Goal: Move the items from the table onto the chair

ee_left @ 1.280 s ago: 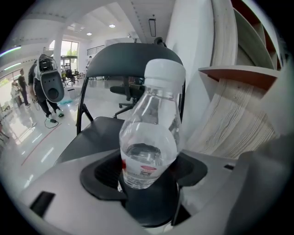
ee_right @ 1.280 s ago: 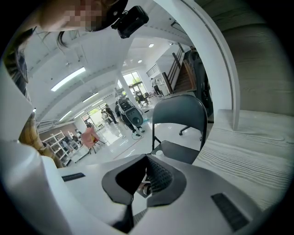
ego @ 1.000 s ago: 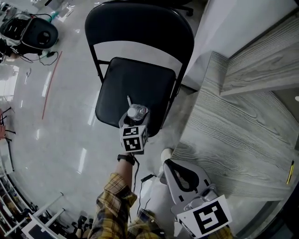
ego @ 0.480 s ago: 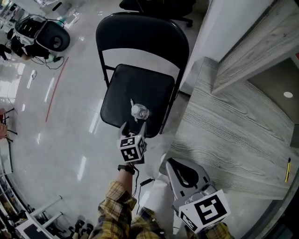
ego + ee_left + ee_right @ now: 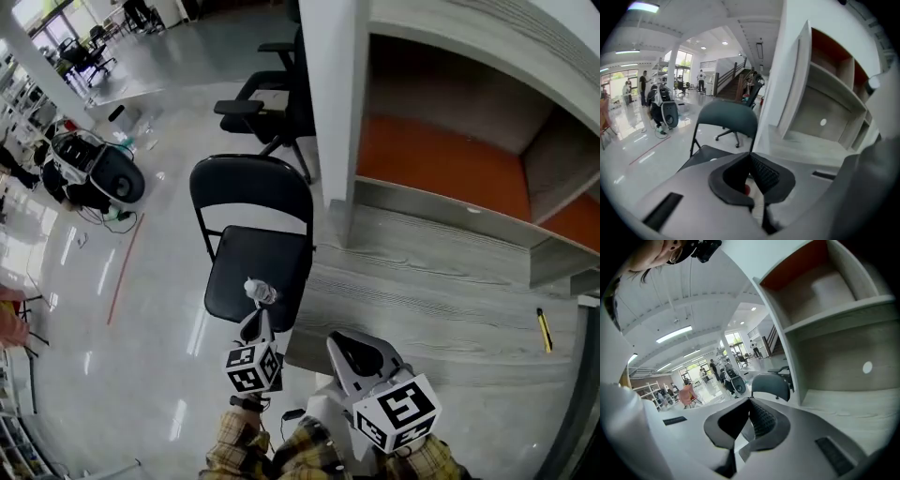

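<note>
Reference landmark: the black metal folding chair [image 5: 246,197] with a padded seat, standing on the glossy pale floor [image 5: 141,309].

1. Task item. A small clear plastic bottle [image 5: 260,292] stands on the chair seat, in the front half, near the front edge.

2. Left gripper [image 5: 262,323]. It hangs over the front edge of the chair seat, just short of the bottle and pointing down toward it. Its jaws have just closed and are now pressed together with nothing pinched between them. A red and white patch shows through the gap behind the pads, too small to identify.

3. Right gripper [image 5: 339,339]. It sits to the right of the chair's front corner, at the near edge of the grey wood-grain table [image 5: 450,300]. Its jaws are pressed together and hold nothing.

4. Surroundings. The table adjoins the chair's right side. A slim yellow object [image 5: 543,330] lies on it, well apart from the chair; its type cannot be made out. A white column [image 5: 328,112] rises behind the chair's right rear corner. A black swivel office chair [image 5: 267,103] stands behind the folding chair's backrest. The person's yellow plaid sleeves [image 5: 246,448] show in front of the chair, below both grippers.
</note>
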